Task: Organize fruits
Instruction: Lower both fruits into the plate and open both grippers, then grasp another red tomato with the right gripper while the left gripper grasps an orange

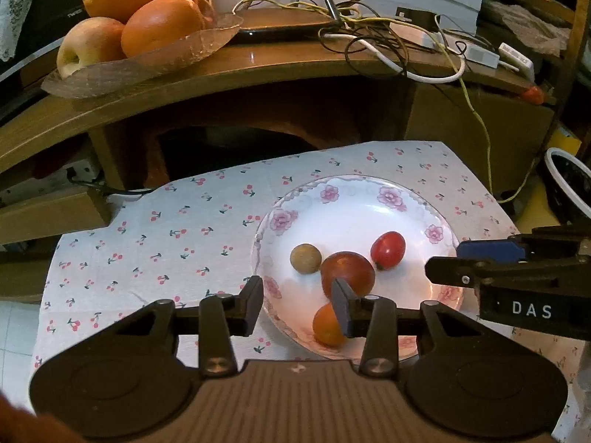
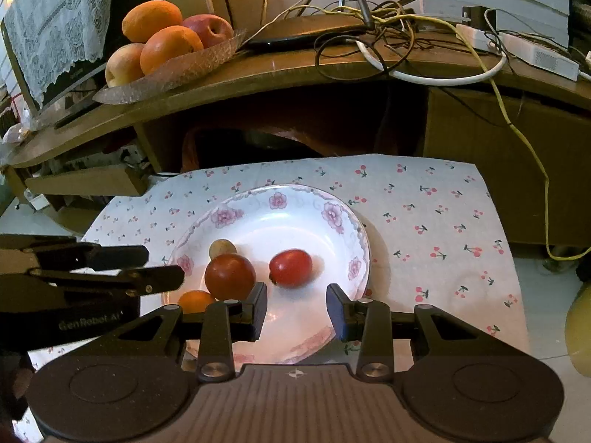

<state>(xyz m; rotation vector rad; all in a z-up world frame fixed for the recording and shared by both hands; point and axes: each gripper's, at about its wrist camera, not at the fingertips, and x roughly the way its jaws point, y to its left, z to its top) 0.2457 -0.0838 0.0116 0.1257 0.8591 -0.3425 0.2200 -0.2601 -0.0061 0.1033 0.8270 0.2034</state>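
Observation:
A white floral plate (image 1: 354, 206) (image 2: 291, 217) sits on a cherry-print cloth (image 1: 166, 229) (image 2: 424, 221). It holds a small brown round fruit (image 1: 305, 258) (image 2: 222, 248), a dark red round fruit (image 1: 351, 271) (image 2: 229, 276), a red oval fruit (image 1: 388, 250) (image 2: 290, 268) and a small orange fruit (image 1: 325, 326) (image 2: 195, 301). My left gripper (image 1: 299, 304) is open at the plate's near-left rim, empty. My right gripper (image 2: 297, 310) is open over the plate's near edge, just short of the red oval fruit, and shows in the left wrist view as the right gripper (image 1: 476, 265).
A wooden shelf (image 1: 258, 62) (image 2: 295, 66) behind carries a glass dish (image 1: 147, 62) (image 2: 166, 70) of oranges and apples, tangled cables (image 1: 388, 37) (image 2: 406, 37) and a power strip (image 2: 517, 46). A dark bowl (image 1: 569, 184) stands at the right.

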